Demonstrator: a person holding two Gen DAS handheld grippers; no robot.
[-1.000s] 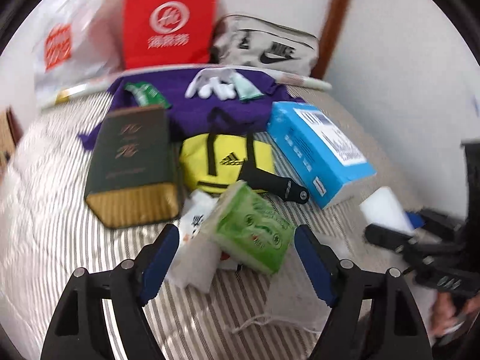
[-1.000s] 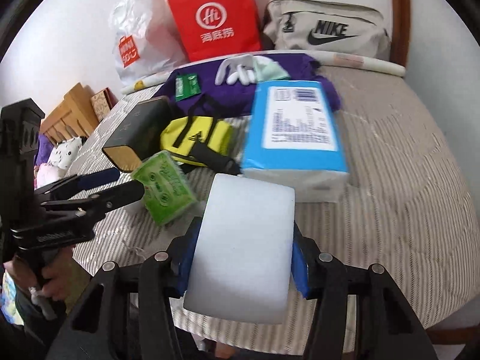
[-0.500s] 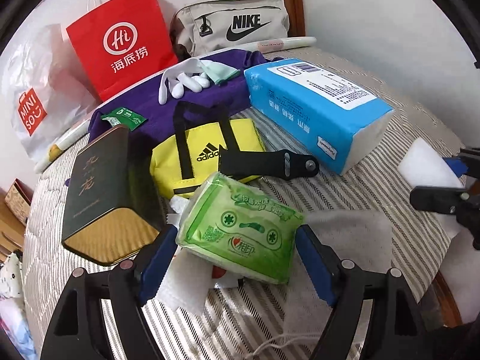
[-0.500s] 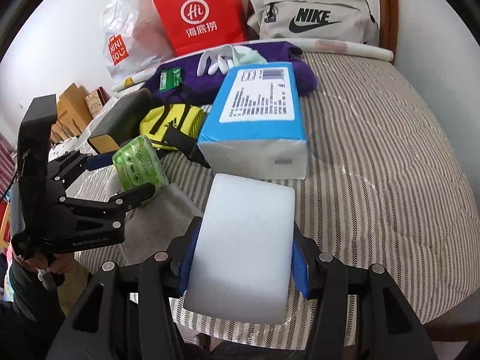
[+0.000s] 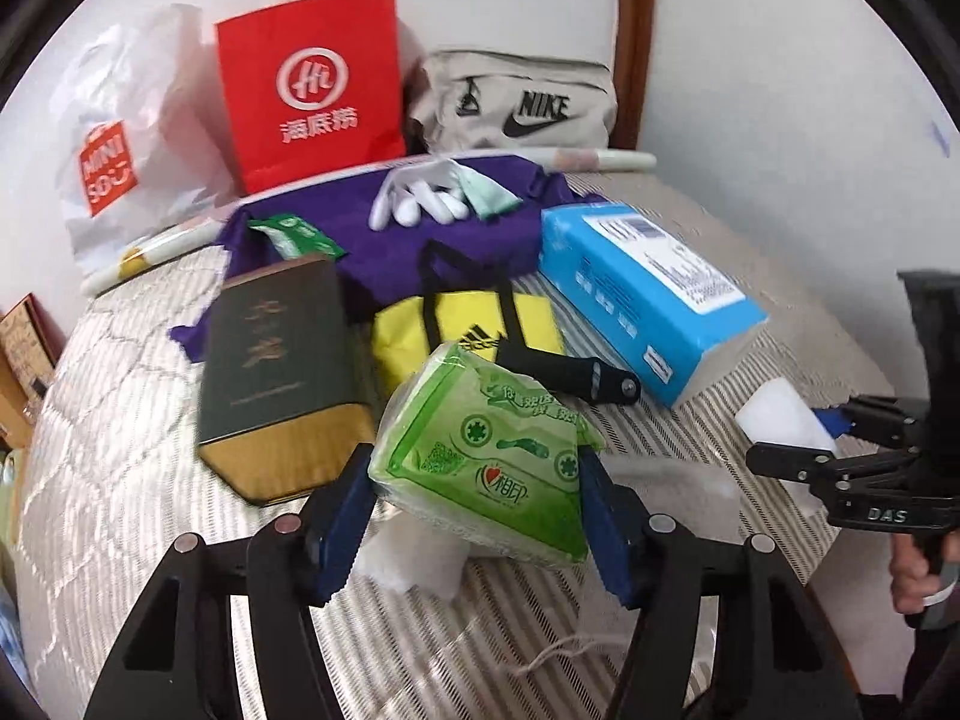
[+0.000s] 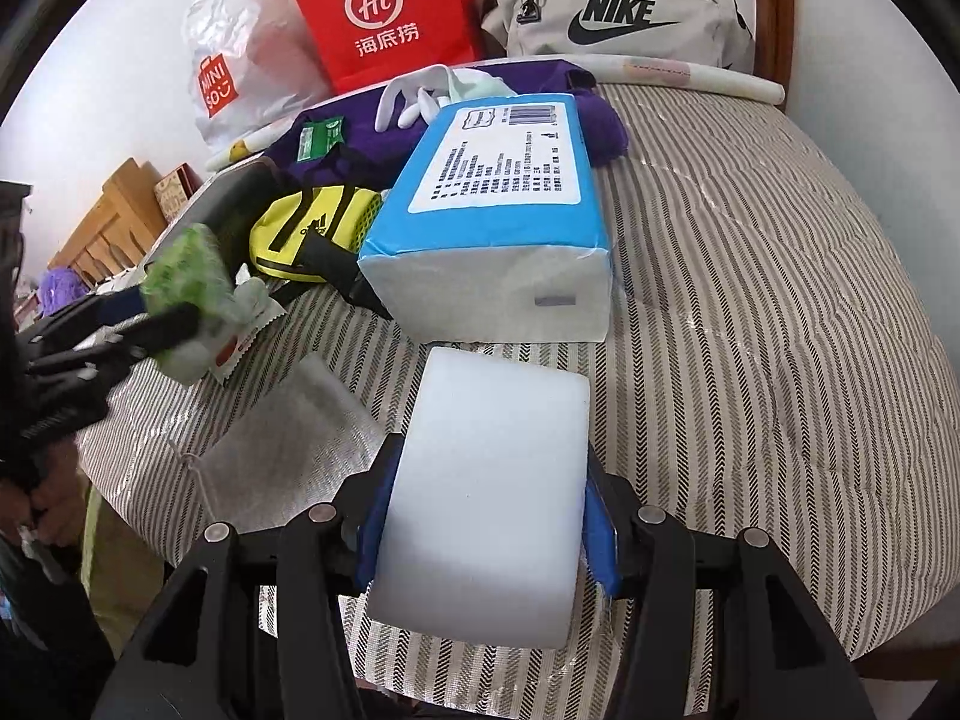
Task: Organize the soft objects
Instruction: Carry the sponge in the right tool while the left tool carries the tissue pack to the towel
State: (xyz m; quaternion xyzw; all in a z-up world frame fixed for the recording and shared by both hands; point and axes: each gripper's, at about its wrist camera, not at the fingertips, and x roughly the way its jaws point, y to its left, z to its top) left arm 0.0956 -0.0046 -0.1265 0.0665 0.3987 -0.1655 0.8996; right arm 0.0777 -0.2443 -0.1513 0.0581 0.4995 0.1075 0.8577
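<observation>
So the left gripper [image 5: 477, 510] has the green tissue pack [image 5: 489, 456] between its blue pads, low in the middle of the left wrist view, and the jaws are closing on it, both pads already pressing its sides. It's a soft film pack, looks light and squishy, so I'd guess it dents rather than pushes back, and the wrapper is shiny enough that it could slide if pinched only at a corner. Grabbing across the short sides near the middle seems like the safe bet, which is about where the pads sit. There's a white wad [image 5: 420, 558] right under it that might come along for the ride. The right gripper [image 6: 486, 531] is clamped on a white foam block [image 6: 489, 492], bottom centre of the right wrist view, pads on its two long sides. The block looks feather-light and springy, so squeezing hard would probably just squash it. Both sit at the lower edge of the striped bed [image 6: 750, 312], just below the big blue tissue pack [image 6: 498, 198], with a thin mesh pouch [image 6: 288, 444] lying flat between the two grippers.
</observation>
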